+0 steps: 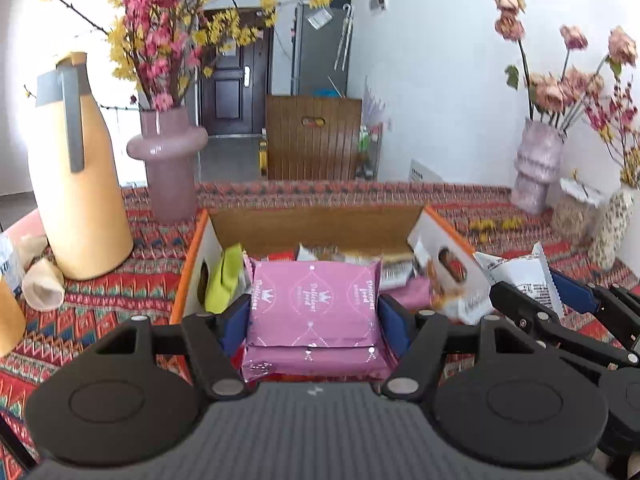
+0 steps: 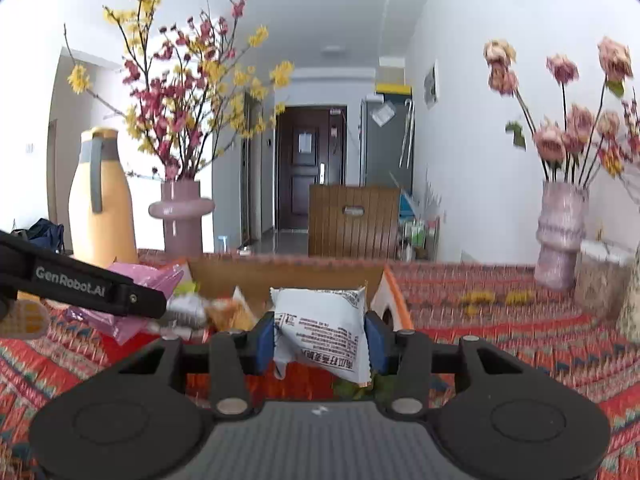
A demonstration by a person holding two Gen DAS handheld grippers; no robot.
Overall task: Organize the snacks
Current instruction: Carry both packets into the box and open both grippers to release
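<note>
Nearest in the left wrist view, a pink snack packet [image 1: 314, 312] is clamped between the blue pads of the left gripper [image 1: 314, 326], whose jaws stand about half apart and press on both sides of the packet; it is held just in front of and above the near edge of the cardboard box [image 1: 316, 228]. In the right wrist view, a white snack packet [image 2: 320, 330] printed with black text is pinched between the pads of the right gripper [image 2: 320, 338], the jaws set fairly narrow around it, again at the near side of the box [image 2: 288, 276]. Inside the box several other snacks are seen, among them a green packet [image 1: 224, 280] against its left wall. The box rests on a red patterned tablecloth [image 1: 100, 312]. Farther left, a tall yellow jug [image 1: 76, 184] and a pink vase [image 1: 168, 160] of pink and yellow blossoms are placed; far right, a ribbed pale vase [image 1: 536, 164] holds dried roses.
</note>
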